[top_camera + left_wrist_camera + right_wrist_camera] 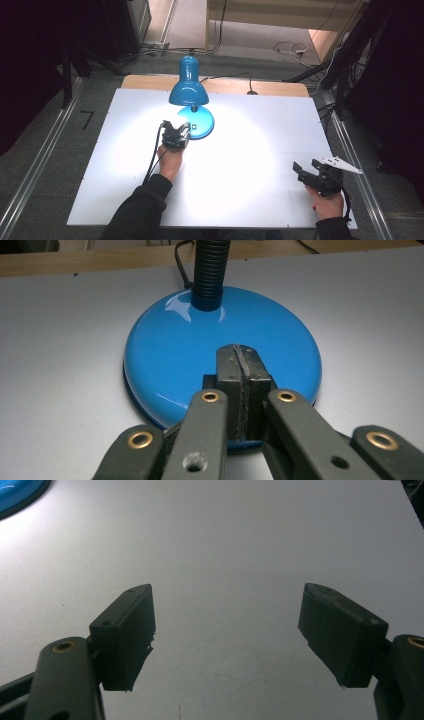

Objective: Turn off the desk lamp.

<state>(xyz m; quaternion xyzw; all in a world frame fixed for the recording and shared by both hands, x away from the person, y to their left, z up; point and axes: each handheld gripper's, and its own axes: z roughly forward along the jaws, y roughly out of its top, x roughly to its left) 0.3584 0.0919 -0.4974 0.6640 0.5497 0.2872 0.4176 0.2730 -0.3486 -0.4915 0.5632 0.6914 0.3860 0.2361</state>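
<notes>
A glossy blue desk lamp stands at the back middle of the white table (260, 125); its shade (188, 92) points down and throws a bright pool of light. My left gripper (181, 129) reaches the round lamp base (202, 122) from the near side. In the left gripper view the left gripper (243, 354) is shut, pads pressed together with nothing between them, its tip over the near part of the base (170, 355) below the ribbed neck (210, 270). My right gripper (306, 165) rests at the front right. Its jaws stand wide open over bare table (227, 630), and the base's edge (15, 492) shows far off.
The lamp's black cord (227, 76) runs off the back over a wooden strip (280, 89). Metal rails (40, 165) flank the table on the grey floor. Dark stands and cables (345, 55) crowd the back right. White board (235, 170) stretches between the two hands.
</notes>
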